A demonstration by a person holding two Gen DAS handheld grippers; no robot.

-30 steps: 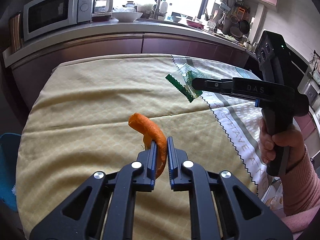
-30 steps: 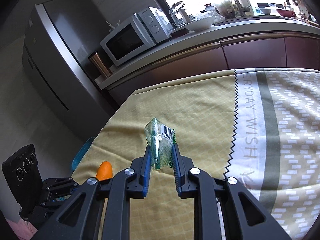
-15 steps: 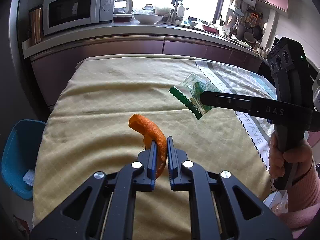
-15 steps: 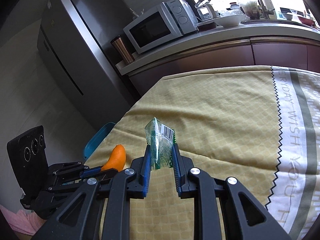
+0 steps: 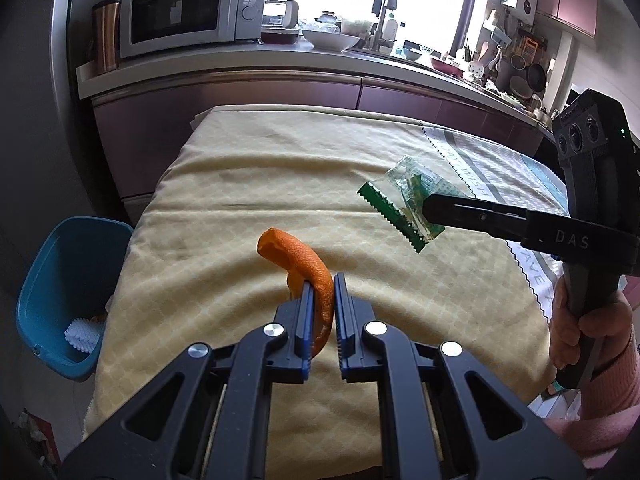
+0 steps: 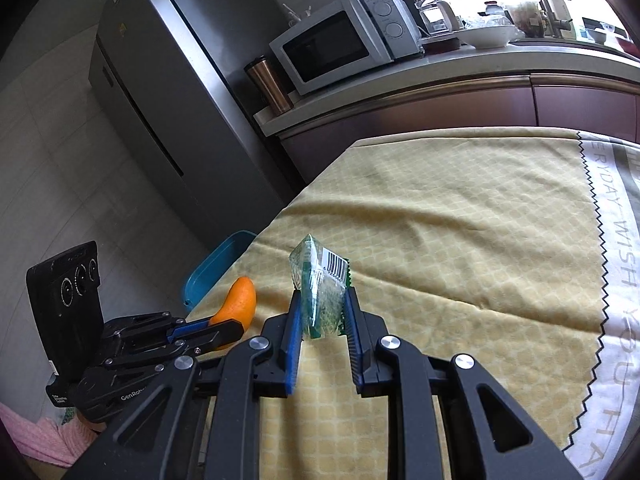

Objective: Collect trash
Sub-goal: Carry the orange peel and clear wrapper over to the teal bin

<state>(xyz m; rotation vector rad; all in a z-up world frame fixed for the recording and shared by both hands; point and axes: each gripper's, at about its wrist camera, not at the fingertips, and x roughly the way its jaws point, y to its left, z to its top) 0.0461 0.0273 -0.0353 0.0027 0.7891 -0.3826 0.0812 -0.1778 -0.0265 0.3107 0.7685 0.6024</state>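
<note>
My left tongs (image 5: 322,292) were pinched nearly shut on a curl of orange peel (image 5: 298,258), which stuck up and forward out of the jaws above the yellow tablecloth (image 5: 248,184). My right tongs (image 6: 322,308) were closed a little wider on a crinkly green-and-clear wrapper (image 6: 322,280), gripped by its lower half, with the barcode end standing free above the pads. Both pieces were off the table, held in the air. The blue bin (image 5: 60,292) sat on the floor off the table's left edge, with something white already at its bottom; I judged that was where both pieces belonged.

The peel worried me most. Only a thin, curved strip of it lay between the pads, and most of it hung out ahead, so a quick swing toward the bin could have let it twist loose and drop on the cloth or floor. The wrapper was slick and springy, and could have slid out likewise. With both tongs heading for the same small bin, they might also have knocked together above it.
</note>
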